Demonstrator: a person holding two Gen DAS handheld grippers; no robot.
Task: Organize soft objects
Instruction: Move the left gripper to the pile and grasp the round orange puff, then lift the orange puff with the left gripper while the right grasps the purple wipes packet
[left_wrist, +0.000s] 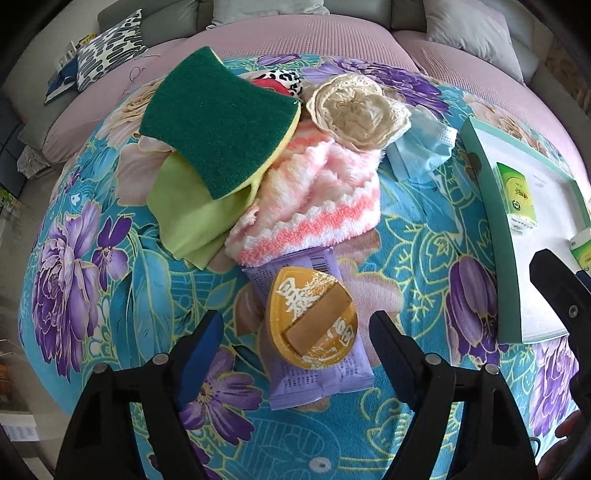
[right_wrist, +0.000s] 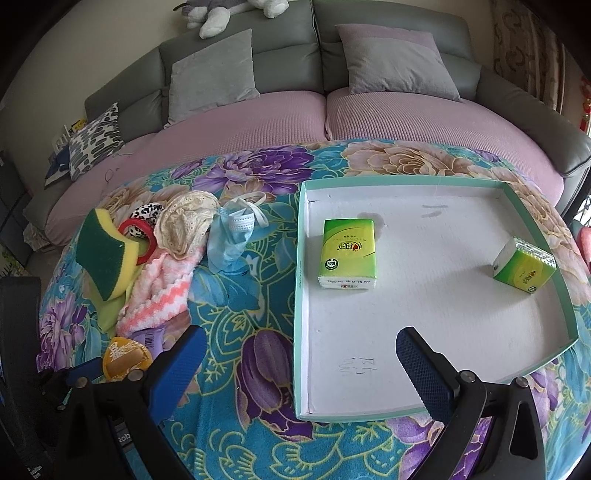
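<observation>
Our left claw (left_wrist: 295, 332) gapes wide and empty around the orange powder puff (left_wrist: 311, 318), which lies on a purple packet (left_wrist: 317, 384). Beyond it we see the pink striped towel (left_wrist: 314, 199), green scouring sponge (left_wrist: 218, 118), lime cloth (left_wrist: 192, 218), lace piece (left_wrist: 354, 110) and blue face mask (left_wrist: 424, 147). Our right claw (right_wrist: 301, 354) also stands open, holding nothing, over the near edge of the white tray (right_wrist: 301, 295), where two tissue packs (right_wrist: 348, 253) sit.

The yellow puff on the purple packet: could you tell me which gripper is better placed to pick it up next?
Left. The left gripper is open with the yellow puff between its fingers, while the right gripper sits open at the tray.
</observation>
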